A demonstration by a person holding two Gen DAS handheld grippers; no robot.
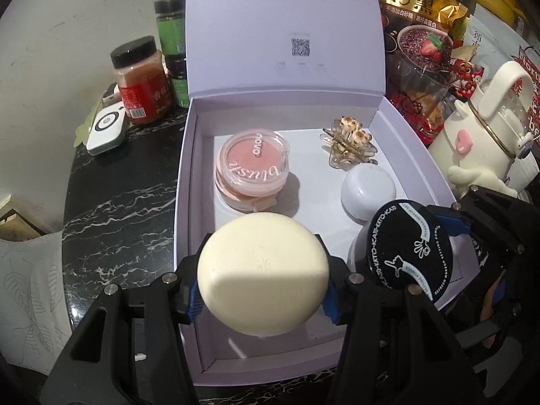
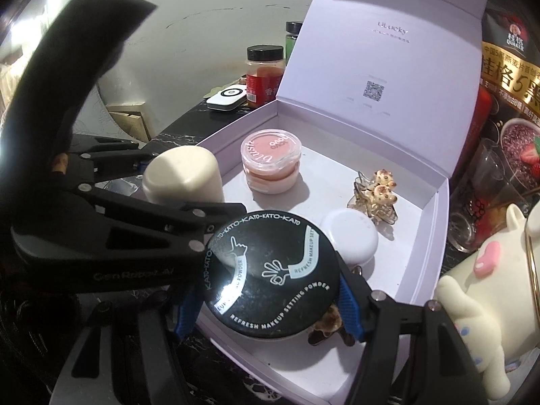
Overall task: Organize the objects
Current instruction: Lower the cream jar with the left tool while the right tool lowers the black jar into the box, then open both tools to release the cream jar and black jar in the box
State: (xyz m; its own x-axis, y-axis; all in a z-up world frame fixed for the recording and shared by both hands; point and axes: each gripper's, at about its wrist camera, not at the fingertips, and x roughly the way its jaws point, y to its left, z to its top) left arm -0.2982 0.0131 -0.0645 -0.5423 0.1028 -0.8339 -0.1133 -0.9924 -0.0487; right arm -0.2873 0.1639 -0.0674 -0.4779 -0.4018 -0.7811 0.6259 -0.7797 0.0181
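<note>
An open lilac box [image 1: 189,182] [image 2: 435,236] lies on the black marble table, lid upright. Inside stand a stack of pink blush pots [image 1: 251,163] [image 2: 270,155], a clear hair clip with small bears [image 1: 349,143] [image 2: 374,189] and a small white jar [image 1: 368,190] [image 2: 351,236]. My left gripper [image 1: 261,290] [image 2: 179,182] is shut on a cream oval case [image 1: 263,273] [image 2: 182,175] over the box's near left part. My right gripper [image 2: 270,300] [image 1: 435,249] is shut on a black round powder jar [image 2: 270,276] [image 1: 405,253] over the box's near right part. A brown clip [image 2: 325,324] shows under it.
Red and green spice jars [image 1: 141,77] and a white flat device [image 1: 106,131] stand left of the box. Snack bags [image 1: 422,17], glass cups [image 2: 486,195] and a cream kettle-shaped figure [image 1: 486,128] [image 2: 489,303] crowd its right side. The table [image 1: 118,209] drops off at left.
</note>
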